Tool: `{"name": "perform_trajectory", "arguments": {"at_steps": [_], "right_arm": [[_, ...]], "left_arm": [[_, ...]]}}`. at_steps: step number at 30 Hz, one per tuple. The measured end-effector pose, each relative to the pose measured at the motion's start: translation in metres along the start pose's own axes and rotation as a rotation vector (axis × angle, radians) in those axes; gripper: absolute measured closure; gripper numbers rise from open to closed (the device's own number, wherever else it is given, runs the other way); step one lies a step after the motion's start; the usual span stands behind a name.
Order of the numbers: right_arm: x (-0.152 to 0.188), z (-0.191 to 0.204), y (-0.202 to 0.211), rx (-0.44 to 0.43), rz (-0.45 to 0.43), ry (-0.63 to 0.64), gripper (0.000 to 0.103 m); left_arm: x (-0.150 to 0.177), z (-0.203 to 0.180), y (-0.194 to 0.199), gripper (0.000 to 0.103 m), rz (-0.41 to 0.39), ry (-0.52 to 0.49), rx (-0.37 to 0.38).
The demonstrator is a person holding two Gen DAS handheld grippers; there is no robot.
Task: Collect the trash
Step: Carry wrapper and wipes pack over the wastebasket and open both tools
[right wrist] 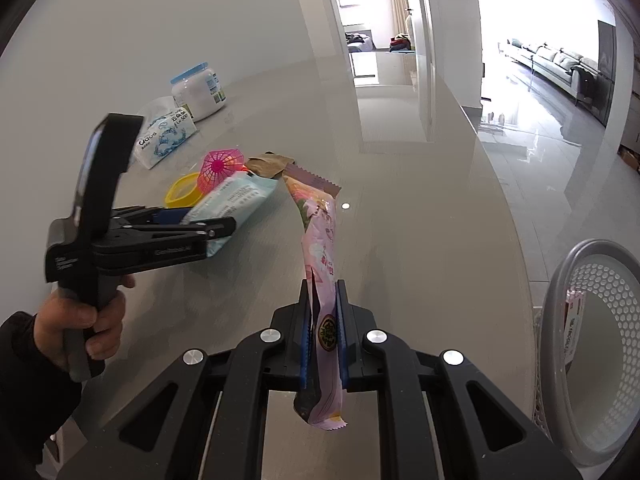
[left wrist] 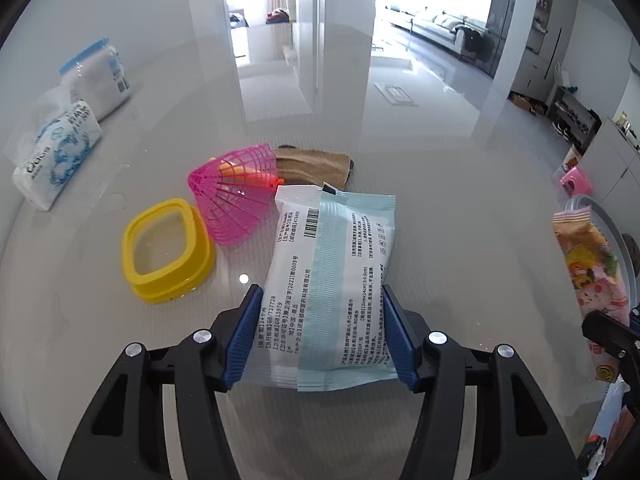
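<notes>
Clamping a white-and-teal wipes pack (left wrist: 326, 280) between the blue pads (left wrist: 240, 340) of the left gripper (left wrist: 320, 336), jaws about half apart, pads pressing on both long edges. Lifting the pack's near end off the table (left wrist: 460, 240), as seen from the right wrist, with a hand (right wrist: 84, 320) wrapping the left gripper's handle. Pinching a pink snack wrapper (right wrist: 320, 264) in the right gripper (right wrist: 325, 336), jaws nearly together, wrapper standing up past the tips and hanging down behind them.

Lying just beyond the pack: a pink basket (left wrist: 236, 196) tipped on its side with an orange item inside, too hidden to identify, touching the pack's far left corner. Sitting just left of the basket, a yellow tub (left wrist: 166, 250), upright, showing nothing through its clear middle. Lying behind the basket, a folded brown cloth (left wrist: 316, 166). Resting well apart at the far left, a tissue pack (left wrist: 56, 152) and a white jar (left wrist: 100, 76) with a blue lid, close together.

Leaving bare tabletop to the right of the pack and ahead of the wrapper. Curving away on the right, the table's edge (right wrist: 516, 240), with floor beyond. Standing just past that edge, a grey perforated bin (right wrist: 588, 320), holding one white-and-pink packet (right wrist: 574, 316) against its wall.
</notes>
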State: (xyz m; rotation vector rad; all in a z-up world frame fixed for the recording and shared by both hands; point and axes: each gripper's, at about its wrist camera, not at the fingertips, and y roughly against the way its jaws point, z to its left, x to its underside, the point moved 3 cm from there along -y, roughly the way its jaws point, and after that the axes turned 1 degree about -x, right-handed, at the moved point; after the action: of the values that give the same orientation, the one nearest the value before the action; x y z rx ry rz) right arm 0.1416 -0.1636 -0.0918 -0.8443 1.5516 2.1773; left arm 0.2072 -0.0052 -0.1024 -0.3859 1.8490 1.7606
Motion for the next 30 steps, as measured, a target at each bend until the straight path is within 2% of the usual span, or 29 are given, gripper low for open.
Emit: {"name": "perform_trajectory", "arguments": {"at_steps": [4, 7, 13, 16, 21, 25, 30], "right_arm": [[0.005, -0.005, 0.008, 0.006, -0.012, -0.02, 0.092], [0.009, -0.012, 0.019, 0.022, -0.03, -0.04, 0.092], [0.028, -0.059, 0.058, 0.093, -0.071, -0.14, 0.092], [0.043, -0.097, 0.087, 0.17, -0.089, -0.202, 0.092], [0.059, -0.155, 0.125, 0.293, -0.105, -0.288, 0.092], [0.074, -0.201, 0.138, 0.41, -0.069, -0.326, 0.092], [0.086, -0.239, 0.142, 0.414, -0.05, -0.384, 0.092]], "left_arm": [[0.004, -0.015, 0.032, 0.046, -0.076, -0.033, -0.032], [0.007, -0.038, 0.054, 0.046, -0.119, -0.067, -0.022], [0.005, -0.114, 0.086, 0.046, -0.172, -0.161, 0.07], [0.004, -0.159, 0.093, 0.046, -0.181, -0.208, 0.143], [0.008, -0.238, 0.094, 0.046, -0.171, -0.301, 0.233], [0.01, -0.288, 0.075, 0.046, -0.124, -0.346, 0.268], [0.011, -0.33, 0.055, 0.046, -0.081, -0.378, 0.296]]}}
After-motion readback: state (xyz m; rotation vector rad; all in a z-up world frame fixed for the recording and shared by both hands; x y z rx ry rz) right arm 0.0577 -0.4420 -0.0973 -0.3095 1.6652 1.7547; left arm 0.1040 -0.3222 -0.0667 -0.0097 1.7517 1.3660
